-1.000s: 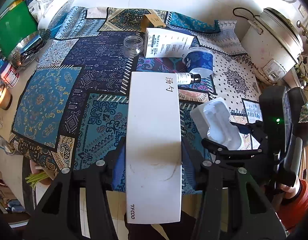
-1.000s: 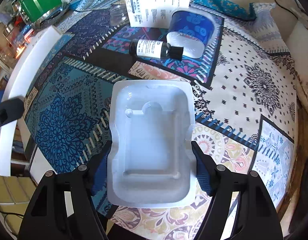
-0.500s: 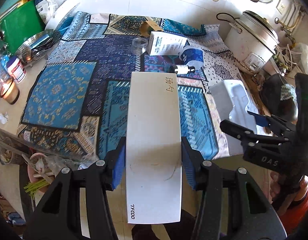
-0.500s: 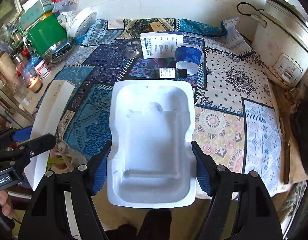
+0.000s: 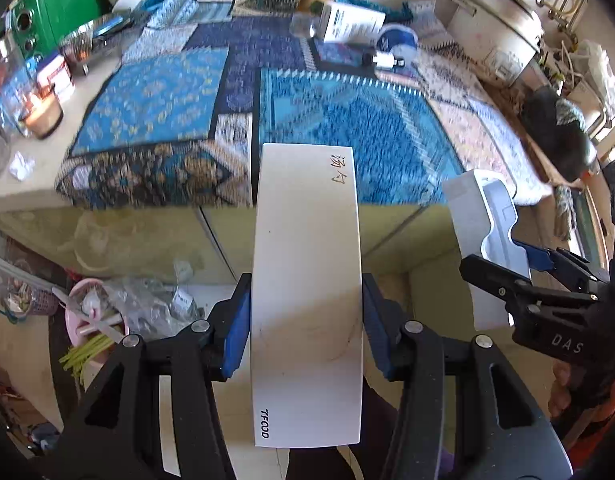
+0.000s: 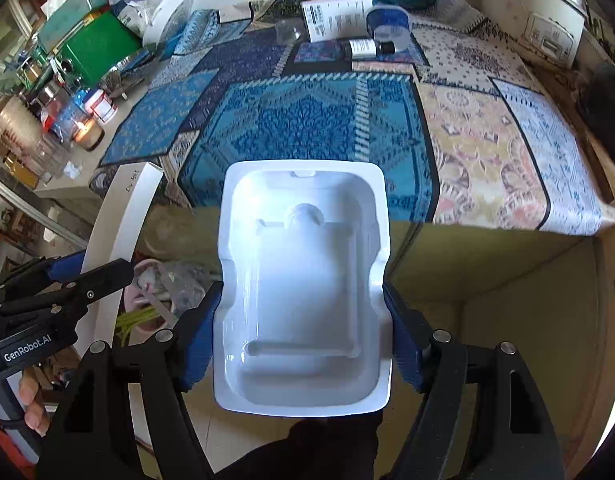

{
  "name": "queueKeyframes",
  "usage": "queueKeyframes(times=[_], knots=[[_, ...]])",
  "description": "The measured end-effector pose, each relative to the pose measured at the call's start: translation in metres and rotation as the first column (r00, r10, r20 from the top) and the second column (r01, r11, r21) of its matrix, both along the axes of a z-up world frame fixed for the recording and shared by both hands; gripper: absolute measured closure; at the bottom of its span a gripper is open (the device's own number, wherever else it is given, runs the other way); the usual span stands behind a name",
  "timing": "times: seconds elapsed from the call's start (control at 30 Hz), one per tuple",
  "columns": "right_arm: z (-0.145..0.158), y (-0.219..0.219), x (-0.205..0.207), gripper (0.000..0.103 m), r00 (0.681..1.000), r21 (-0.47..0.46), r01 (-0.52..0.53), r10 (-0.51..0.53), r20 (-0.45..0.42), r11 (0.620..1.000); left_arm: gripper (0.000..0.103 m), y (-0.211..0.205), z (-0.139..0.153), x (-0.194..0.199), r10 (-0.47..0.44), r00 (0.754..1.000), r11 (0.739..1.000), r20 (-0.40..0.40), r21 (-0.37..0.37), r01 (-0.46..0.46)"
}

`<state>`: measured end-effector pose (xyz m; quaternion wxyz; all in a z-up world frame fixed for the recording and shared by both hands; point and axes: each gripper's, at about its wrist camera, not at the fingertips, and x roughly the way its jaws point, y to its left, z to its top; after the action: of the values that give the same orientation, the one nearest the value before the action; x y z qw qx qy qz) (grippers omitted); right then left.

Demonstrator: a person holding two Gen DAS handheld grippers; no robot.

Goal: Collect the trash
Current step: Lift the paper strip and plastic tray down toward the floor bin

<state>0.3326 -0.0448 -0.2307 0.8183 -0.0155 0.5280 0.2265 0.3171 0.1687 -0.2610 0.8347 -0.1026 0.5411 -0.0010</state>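
Observation:
My left gripper point(image 5: 306, 320) is shut on a long white cardboard box point(image 5: 307, 280) and holds it off the table's front edge, above the floor. My right gripper point(image 6: 303, 332) is shut on a white moulded plastic tray point(image 6: 303, 300), also held in front of the table. Each shows in the other view: the tray point(image 5: 487, 232) at the right, the box point(image 6: 119, 216) at the left. A pink trash basket point(image 5: 95, 320) with bags and green scraps stands on the floor below left; it also shows in the right wrist view point(image 6: 147, 300).
The table with a blue patterned cloth point(image 6: 307, 120) carries a white carton point(image 6: 335, 20), a blue cup point(image 6: 387, 24), a small dark bottle point(image 6: 367, 48) and a clear jar point(image 6: 289, 32) at the back. A green tin point(image 6: 95, 48), jars and a lit candle point(image 5: 41, 114) sit left; a rice cooker point(image 5: 495, 28) right.
Both grippers have pulled back from over the table to in front of its edge, each still holding its item. The floor and the trash basket have come into view.

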Motion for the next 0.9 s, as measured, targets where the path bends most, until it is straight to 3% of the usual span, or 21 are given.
queueKeyframes(times=[0.13, 0.33, 0.5, 0.9], knots=[[-0.041, -0.003, -0.009, 0.032, 0.997, -0.024, -0.017, 0.015, -0.081, 1.000, 0.053, -0.005, -0.041, -0.007, 0.006, 0.997, 1.000, -0.077, -0.029, -0.009], [-0.123, -0.014, -0.004, 0.031, 0.985, -0.069, -0.028, 0.016, -0.172, 0.997, 0.053, -0.015, -0.129, -0.015, 0.043, 0.981, 0.997, -0.190, -0.061, -0.055], [-0.222, -0.026, 0.012, 0.031, 0.965, -0.085, -0.030, 0.006, -0.261, 0.996, 0.053, -0.023, -0.216, -0.019, 0.071, 0.966, 0.992, -0.247, -0.084, -0.094], [-0.481, -0.017, 0.049, 0.031, 0.936, -0.122, -0.078, 0.031, -0.350, 0.990, 0.053, -0.027, -0.432, -0.022, 0.136, 0.945, 0.980, -0.299, -0.100, -0.173]])
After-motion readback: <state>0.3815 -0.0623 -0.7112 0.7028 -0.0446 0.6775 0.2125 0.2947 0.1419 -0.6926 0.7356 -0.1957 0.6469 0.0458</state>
